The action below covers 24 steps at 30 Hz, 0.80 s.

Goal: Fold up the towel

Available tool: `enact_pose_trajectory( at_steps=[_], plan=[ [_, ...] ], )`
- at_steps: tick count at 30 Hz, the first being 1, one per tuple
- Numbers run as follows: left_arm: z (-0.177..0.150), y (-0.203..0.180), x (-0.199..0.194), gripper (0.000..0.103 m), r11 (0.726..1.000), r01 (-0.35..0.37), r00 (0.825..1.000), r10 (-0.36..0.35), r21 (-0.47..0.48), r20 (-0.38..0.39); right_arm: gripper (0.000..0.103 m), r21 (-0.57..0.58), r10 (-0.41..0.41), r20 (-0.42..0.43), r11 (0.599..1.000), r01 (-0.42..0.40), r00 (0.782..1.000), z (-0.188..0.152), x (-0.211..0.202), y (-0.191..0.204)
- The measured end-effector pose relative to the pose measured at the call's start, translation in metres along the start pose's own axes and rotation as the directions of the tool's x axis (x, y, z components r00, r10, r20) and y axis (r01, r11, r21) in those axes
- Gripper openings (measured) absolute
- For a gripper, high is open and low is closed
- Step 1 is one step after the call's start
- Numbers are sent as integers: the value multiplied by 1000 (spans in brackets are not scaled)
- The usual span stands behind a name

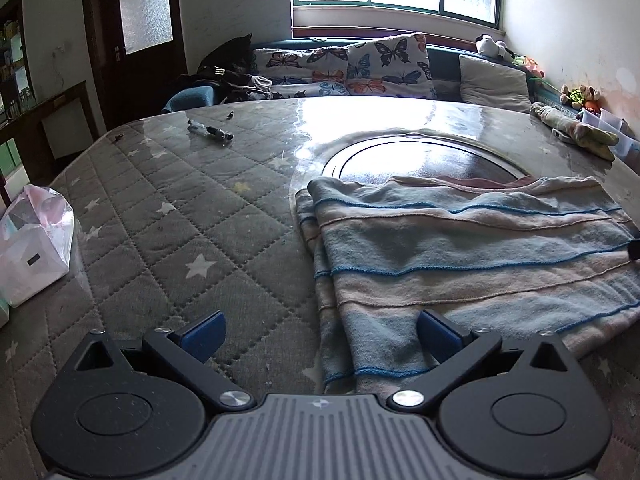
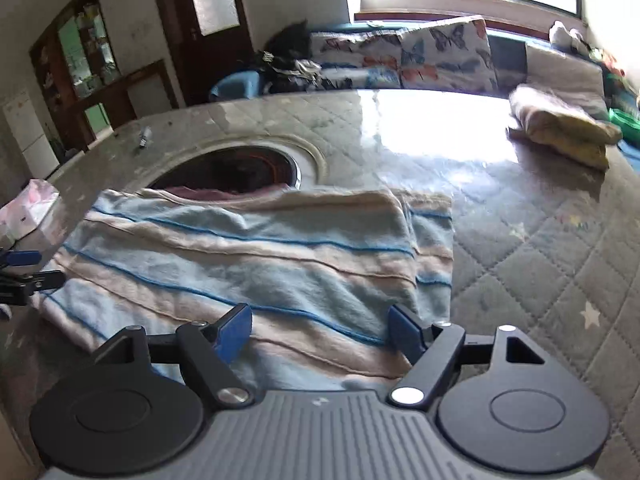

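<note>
Landmark: the striped towel (image 1: 460, 248), blue and beige, folded over on itself and lying flat on the quilted star-print table cover (image 1: 192, 216).
Plastic bag (image 1: 36, 240): well left of the towel, at the table's left edge.
Pen (image 1: 210, 131): far-left of the towel, on the cover, well apart from it.
Left gripper (image 1: 320, 336): at the towel's near-left corner, tongs spread wide; the right blue pad sits over the cloth, the left pad over bare cover; nothing is pinched.
Round dark inset (image 1: 420, 160): just behind the towel, whose far edge overlaps its rim.
Towel's place: centre-right of the table, near edge towards both grippers.
Right gripper (image 2: 320, 336): over the towel's near-right part, tongs spread wide, both blue pads above the cloth, nothing clamped.
Crumpled yellow-beige cloth (image 2: 560, 128): far-right of the towel, well apart.
Butterfly cushions (image 1: 360, 64): beyond the towel, past the table's far edge.
</note>
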<state>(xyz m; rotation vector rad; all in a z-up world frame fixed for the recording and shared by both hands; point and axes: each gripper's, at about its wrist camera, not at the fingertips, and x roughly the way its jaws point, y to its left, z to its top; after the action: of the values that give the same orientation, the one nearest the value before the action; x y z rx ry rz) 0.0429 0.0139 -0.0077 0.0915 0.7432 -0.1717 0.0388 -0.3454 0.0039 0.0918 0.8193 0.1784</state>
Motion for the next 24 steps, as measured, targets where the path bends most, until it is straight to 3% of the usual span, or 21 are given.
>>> enact_pose_trajectory(
  at_steps=[13, 19, 24],
  plan=[
    [0, 5, 2, 103, 1000, 18, 1000, -18, -26, -13, 77, -2, -6, -13, 1000, 6, 1000, 36, 30, 0],
    [0, 6, 1, 103, 999, 21, 1000, -21, -28, -18, 77, -57, 14, 26, 998, -12, 1000, 61, 39, 16],
    [0, 8, 1, 103, 999, 27, 999, -28, -41, -24, 77, -42, -33, -15, 999, 32, 999, 71, 70, 10]
  ],
)
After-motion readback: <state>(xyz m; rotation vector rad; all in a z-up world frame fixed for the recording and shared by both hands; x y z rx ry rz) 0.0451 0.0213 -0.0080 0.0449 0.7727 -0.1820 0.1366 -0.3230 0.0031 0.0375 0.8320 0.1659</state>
